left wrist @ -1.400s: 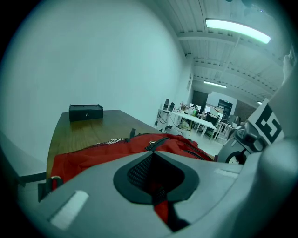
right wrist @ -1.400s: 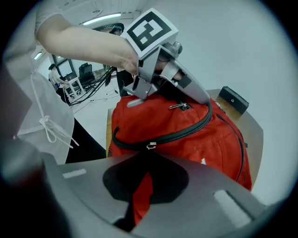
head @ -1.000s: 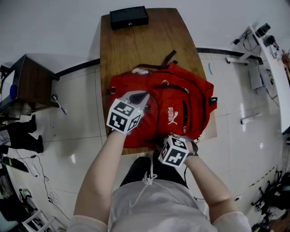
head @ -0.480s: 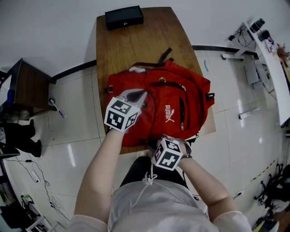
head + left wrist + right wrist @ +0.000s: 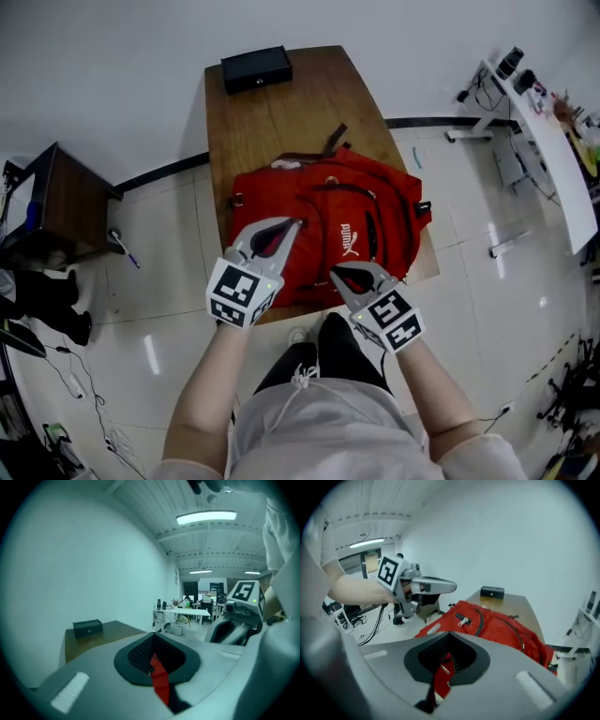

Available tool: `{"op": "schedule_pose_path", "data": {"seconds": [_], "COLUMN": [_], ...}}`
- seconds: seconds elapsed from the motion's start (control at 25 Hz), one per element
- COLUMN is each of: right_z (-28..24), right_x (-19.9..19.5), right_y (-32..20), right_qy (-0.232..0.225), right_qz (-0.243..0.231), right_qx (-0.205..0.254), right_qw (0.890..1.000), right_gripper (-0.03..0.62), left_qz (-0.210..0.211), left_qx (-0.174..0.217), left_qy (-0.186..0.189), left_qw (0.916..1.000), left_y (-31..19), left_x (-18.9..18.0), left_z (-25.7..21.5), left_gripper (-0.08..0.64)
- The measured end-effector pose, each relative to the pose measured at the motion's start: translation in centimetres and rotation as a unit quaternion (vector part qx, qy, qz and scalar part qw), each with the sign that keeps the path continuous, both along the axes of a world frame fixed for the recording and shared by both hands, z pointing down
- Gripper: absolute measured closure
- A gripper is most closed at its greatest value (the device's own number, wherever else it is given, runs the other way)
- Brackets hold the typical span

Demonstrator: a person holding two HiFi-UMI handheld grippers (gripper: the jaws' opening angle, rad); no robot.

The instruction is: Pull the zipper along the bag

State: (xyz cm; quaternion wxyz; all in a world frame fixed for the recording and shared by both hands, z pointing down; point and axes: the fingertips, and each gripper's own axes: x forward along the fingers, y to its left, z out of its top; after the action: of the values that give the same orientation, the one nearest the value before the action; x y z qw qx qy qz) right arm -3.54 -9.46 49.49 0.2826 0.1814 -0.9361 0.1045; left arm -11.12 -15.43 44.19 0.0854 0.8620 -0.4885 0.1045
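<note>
A red backpack [image 5: 319, 230] lies flat on the wooden table [image 5: 281, 122], its dark zippers [image 5: 370, 234] curving over the front. My left gripper [image 5: 292, 225] hovers over the bag's near left part with its jaws together. My right gripper [image 5: 336, 273] is at the bag's near edge, also shut. In the right gripper view the backpack [image 5: 497, 625] stretches ahead, a zipper pull [image 5: 463, 619] on top, and the left gripper [image 5: 450, 587] hangs above it. Red fabric shows through the slit of each gripper; I see nothing clearly pinched.
A black box [image 5: 256, 68] sits at the table's far end. A dark side table [image 5: 52, 202] stands on the tiled floor to the left and a white desk [image 5: 553, 141] with gear to the right. My legs are against the table's near edge.
Both grippers have drawn back toward me. The right one has turned so that its jaws now show over the bag's near edge. The bag has not moved.
</note>
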Motion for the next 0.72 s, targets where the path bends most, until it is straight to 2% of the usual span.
{"op": "schedule_pose_path", "data": {"seconds": [0.08,0.16,0.24,0.44,0.6,0.72], "right_z": [-3.9,-7.6,-10.5,-15.2,-16.3,-15.8], "right_x": [0.1,0.3,0.6,1.6,4.0,6.7], "right_y": [-0.2,0.1,0.8,4.6,8.4,10.9], "right_qy": [-0.047,-0.101,-0.137,-0.204,-0.238,-0.241], "right_qz": [0.019,0.038,0.042,-0.005,-0.050,-0.076], "right_qx": [0.037,0.062,0.084,0.135,0.164,0.151], "right_qw": [0.998,0.992,0.986,0.970,0.956,0.956], "right_gripper": [0.585,0.584,0.584,0.584,0.584,0.584], "left_qz": [-0.004,-0.006,-0.012,-0.025,-0.014,-0.033], "left_qx": [0.036,0.056,0.069,0.088,0.099,0.117], "left_qy": [0.009,0.021,0.034,0.067,0.045,0.042], "left_qw": [0.9993,0.9982,0.9969,0.9936,0.9940,0.9917], "left_y": [3.2,6.3,8.8,13.4,15.8,17.8], "left_x": [0.6,0.9,1.0,2.9,6.8,9.7], "left_z": [-3.2,-5.7,-7.6,-10.1,-10.0,-10.4], "left_gripper": [0.554,0.554,0.554,0.554,0.554,0.554]}}
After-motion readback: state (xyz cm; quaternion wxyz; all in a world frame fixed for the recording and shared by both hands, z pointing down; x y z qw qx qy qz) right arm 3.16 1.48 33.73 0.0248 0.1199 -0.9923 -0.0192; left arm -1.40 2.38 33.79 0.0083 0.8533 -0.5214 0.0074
